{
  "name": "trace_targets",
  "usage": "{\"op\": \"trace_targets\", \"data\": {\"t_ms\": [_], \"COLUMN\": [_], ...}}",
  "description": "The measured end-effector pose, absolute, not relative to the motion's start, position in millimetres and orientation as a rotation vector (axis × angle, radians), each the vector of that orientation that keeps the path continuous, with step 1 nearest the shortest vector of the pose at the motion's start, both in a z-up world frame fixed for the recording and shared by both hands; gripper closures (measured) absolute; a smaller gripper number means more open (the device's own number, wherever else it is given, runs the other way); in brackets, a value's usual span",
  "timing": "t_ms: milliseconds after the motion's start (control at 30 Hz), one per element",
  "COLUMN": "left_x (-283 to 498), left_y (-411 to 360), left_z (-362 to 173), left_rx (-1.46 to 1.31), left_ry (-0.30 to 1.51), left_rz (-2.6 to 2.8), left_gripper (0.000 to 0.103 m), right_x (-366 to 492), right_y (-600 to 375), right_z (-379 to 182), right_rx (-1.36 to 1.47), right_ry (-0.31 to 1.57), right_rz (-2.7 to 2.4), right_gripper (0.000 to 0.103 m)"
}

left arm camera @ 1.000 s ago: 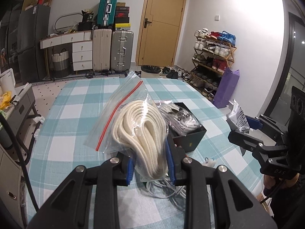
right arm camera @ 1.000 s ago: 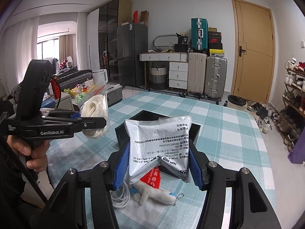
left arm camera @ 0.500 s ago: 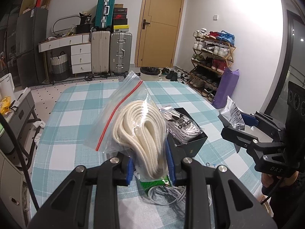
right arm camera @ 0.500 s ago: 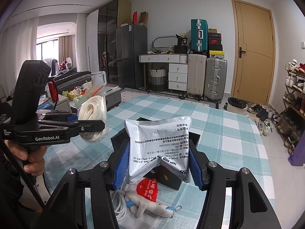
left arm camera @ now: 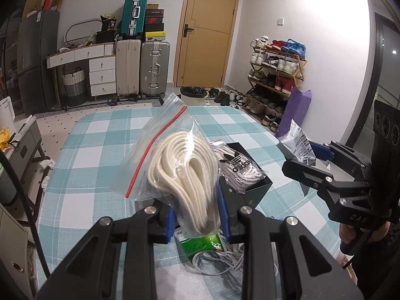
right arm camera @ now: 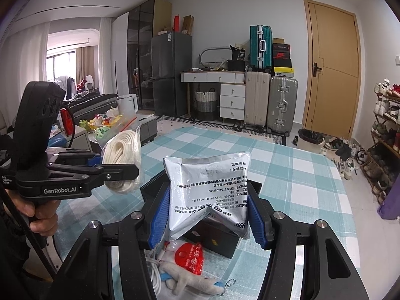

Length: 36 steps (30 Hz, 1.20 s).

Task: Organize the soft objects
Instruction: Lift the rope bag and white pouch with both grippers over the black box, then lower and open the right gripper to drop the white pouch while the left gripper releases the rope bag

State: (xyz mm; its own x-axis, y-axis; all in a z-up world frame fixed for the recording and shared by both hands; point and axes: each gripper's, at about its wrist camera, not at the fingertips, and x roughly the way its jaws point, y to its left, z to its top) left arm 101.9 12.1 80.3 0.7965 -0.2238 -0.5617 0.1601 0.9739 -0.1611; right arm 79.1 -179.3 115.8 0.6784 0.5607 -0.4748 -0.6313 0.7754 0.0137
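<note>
Left tool [left arm camera: 197, 221], lower centre of the left wrist view: blue pads clenched on a clear zip bag of cream rope [left arm camera: 185, 172], pinching its lower end; the bag stands up from the pads, lifted clear of the tabletop [left arm camera: 95, 150], red seal strip running diagonally toward upper centre. Right wrist view shows the same bag [right arm camera: 123, 160] at middle left, hanging off the left tool [right arm camera: 120, 170], which a hand [right arm camera: 41, 215] grips at the lower left edge. Right tool [right arm camera: 207, 221], lower centre of the right wrist view: pads grasping a silver foil pouch [right arm camera: 207, 195] by both side edges; the pouch is upright, printed text upside down, its lower part creased into a fold. In the left wrist view the pouch [left arm camera: 297, 145] sits at middle right, in the right tool [left arm camera: 306, 160], in the air over the tabletop's right edge. Black box [left arm camera: 250, 190] sits on the checked teal-and-white cloth just behind the left tool, holding a grey-white bagged item with a trefoil logo [left arm camera: 237, 165]. Below the pouch in the right wrist view: the box [right arm camera: 215, 240], a red packet [right arm camera: 187, 257], a plush toy with blue tips [right arm camera: 190, 282] and a white cable coil [right arm camera: 155, 275], all lying on the tabletop. A green packet [left arm camera: 200, 243] lies under the rope bag at lower centre of the left wrist view.
</note>
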Motion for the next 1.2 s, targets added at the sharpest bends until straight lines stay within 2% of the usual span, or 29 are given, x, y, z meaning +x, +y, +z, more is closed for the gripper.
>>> {"op": "trace_targets", "data": {"t_ms": [1200], "left_x": [180], "left_y": [13], "left_z": [44], "left_rx": [-0.107], "left_ry": [0.715], "left_rz": [-0.233], "left_gripper": [0.077], "right_x": [151], "right_y": [-146], "right_z": [84], "right_rx": [-0.184], "right_ry": [0.626], "right_rz": [0.639], "right_gripper": [0.046]}}
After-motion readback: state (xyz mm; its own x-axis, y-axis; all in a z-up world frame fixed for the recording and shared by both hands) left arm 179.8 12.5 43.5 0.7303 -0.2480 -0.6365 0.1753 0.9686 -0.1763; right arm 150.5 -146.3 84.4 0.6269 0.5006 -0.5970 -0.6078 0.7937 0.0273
